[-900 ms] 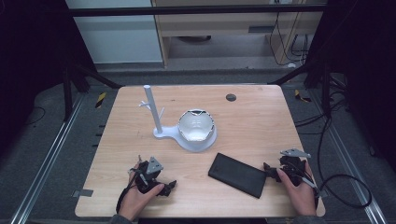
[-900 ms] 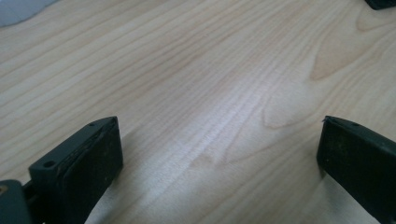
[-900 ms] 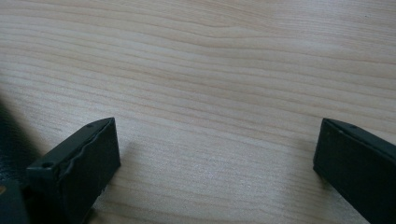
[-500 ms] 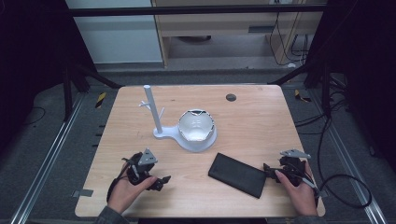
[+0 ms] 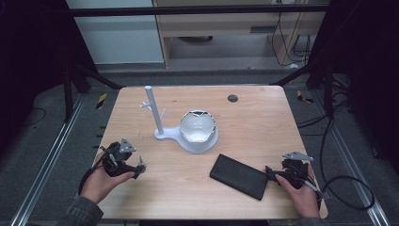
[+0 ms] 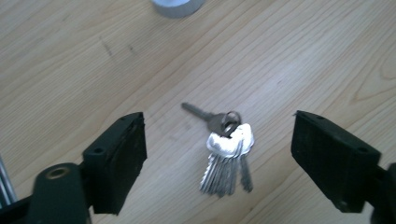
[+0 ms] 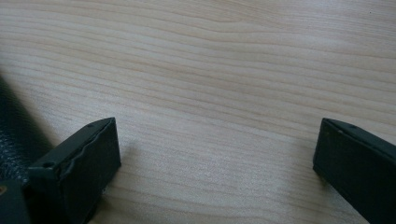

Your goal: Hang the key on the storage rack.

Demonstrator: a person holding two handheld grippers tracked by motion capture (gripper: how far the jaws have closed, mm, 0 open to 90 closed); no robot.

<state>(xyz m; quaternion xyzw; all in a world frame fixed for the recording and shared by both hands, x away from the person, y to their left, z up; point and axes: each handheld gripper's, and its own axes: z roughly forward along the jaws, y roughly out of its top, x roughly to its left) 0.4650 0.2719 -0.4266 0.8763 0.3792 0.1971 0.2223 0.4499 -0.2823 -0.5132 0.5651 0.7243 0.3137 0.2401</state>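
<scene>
Between the wide left claw [image 6: 217, 163] jaws lie keys [image 6: 227, 151], untouched.

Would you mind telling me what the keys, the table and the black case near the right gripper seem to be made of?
The keys look like metal: silvery blades with bright glints, one darker and duller. The table looks like pale wood or wood veneer, with visible grain and a matt finish. The black case seems to be leather or imitation leather, judging by its fine pebbled texture in the right gripper view.
</scene>
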